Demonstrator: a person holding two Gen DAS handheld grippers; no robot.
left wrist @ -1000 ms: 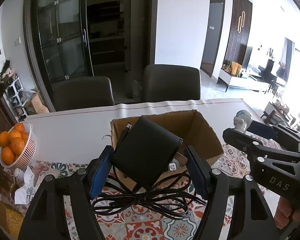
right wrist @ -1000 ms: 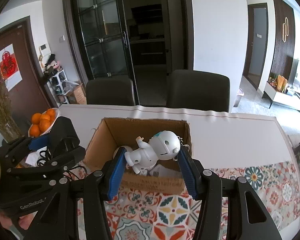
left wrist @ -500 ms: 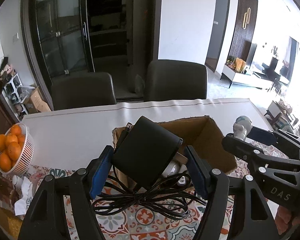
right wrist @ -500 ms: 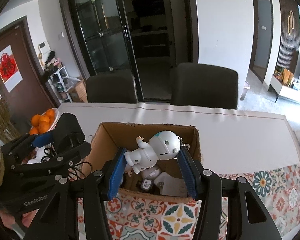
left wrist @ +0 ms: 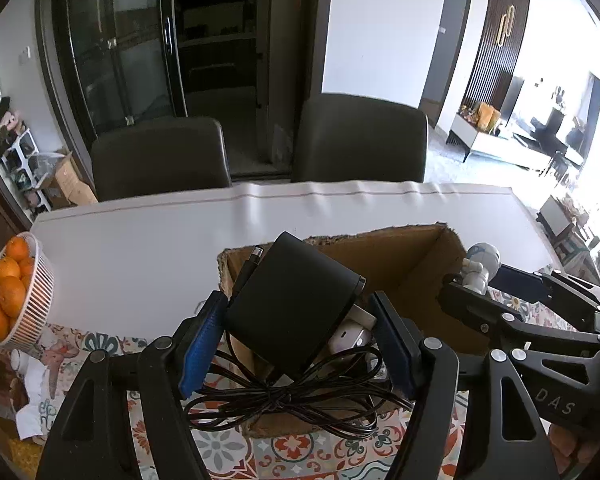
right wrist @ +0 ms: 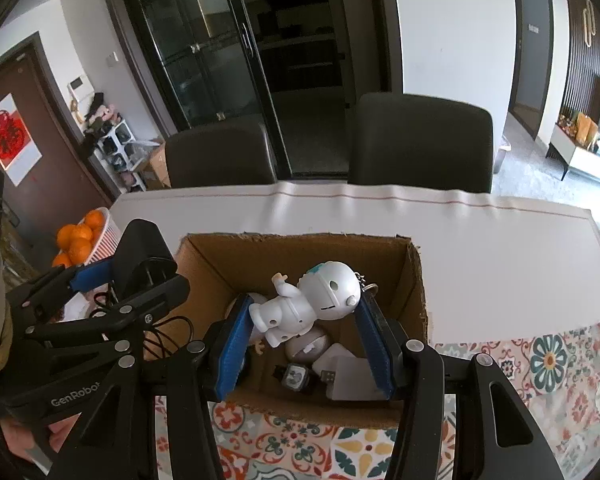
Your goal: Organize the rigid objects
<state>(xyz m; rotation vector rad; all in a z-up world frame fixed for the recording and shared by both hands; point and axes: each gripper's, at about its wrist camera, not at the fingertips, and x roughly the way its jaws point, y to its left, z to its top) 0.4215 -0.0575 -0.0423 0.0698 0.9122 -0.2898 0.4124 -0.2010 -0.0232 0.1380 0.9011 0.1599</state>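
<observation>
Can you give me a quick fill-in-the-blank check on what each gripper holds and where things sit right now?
1. The left gripper is shut on a black ____ with a bundled cable.
2. The right gripper is shut on a white toy ____.
3. Both are held over a ____ box.
4. The basket holds ____.

Missing words: power adapter; robot; cardboard; oranges

Cardboard box (right wrist: 416, 280) rough, matt; toy robot (right wrist: 312, 300) glossy white plastic; power adapter (left wrist: 292, 304) matt black plastic.

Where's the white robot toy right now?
The white robot toy is clamped in the right gripper, above the open cardboard box, right of the left gripper.
</observation>
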